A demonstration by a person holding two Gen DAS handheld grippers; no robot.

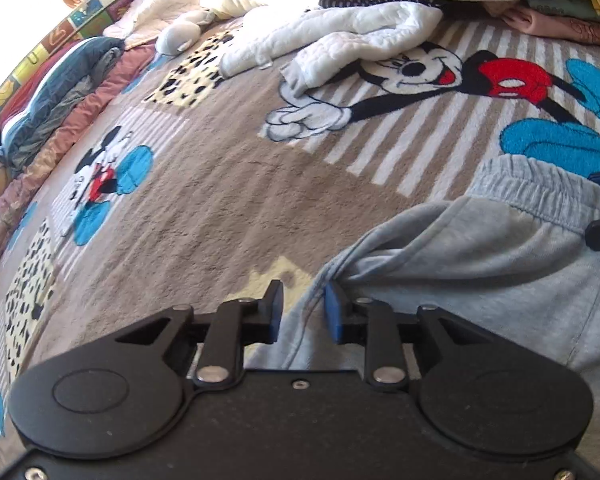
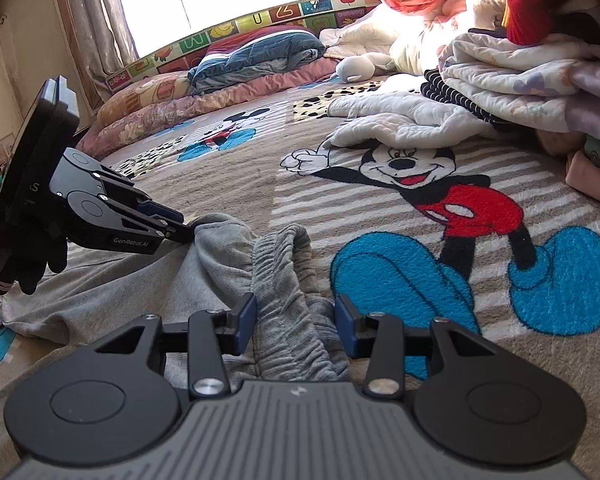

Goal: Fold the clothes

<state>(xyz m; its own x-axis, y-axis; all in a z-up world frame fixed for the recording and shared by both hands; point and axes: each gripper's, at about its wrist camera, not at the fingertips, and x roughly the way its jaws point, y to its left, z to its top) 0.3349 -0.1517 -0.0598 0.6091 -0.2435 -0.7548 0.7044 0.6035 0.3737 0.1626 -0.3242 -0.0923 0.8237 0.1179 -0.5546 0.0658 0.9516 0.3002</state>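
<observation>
1. Two handheld grippers work on one pair of grey sweatpants (image 2: 220, 280) lying on a bed covered by a cartoon-mouse blanket (image 2: 380, 208).
2. Grey sweatpants: they lie crumpled at the near edge of the blanket, just beside the big mouse figure's blue shoes, with the gathered elastic waistband (image 2: 284, 280) bunched and twisted.
3. Left gripper (image 1: 302, 310): its jaws are spread, straddling a fabric edge of the sweatpants without pinching it. In the right wrist view the tips touch a raised fold of the cloth.
4. Right gripper (image 2: 296, 320): its jaws are spread wide on either side of the waistband, which runs between the blue pads untouched.
5. Doing this step well, as a judgement: each gripper should close on a single layer at opposite ends of the waistband, then pull apart to flatten the garment before any fold. Grabbing bunched layers would likely trap wrinkles.
6. No containers are visible. Beyond the sweatpants, past the mouse figure, a white quilted garment (image 1: 340, 36) lies loose, and a heap of clothes and bedding (image 2: 520, 72) stands behind it.
</observation>
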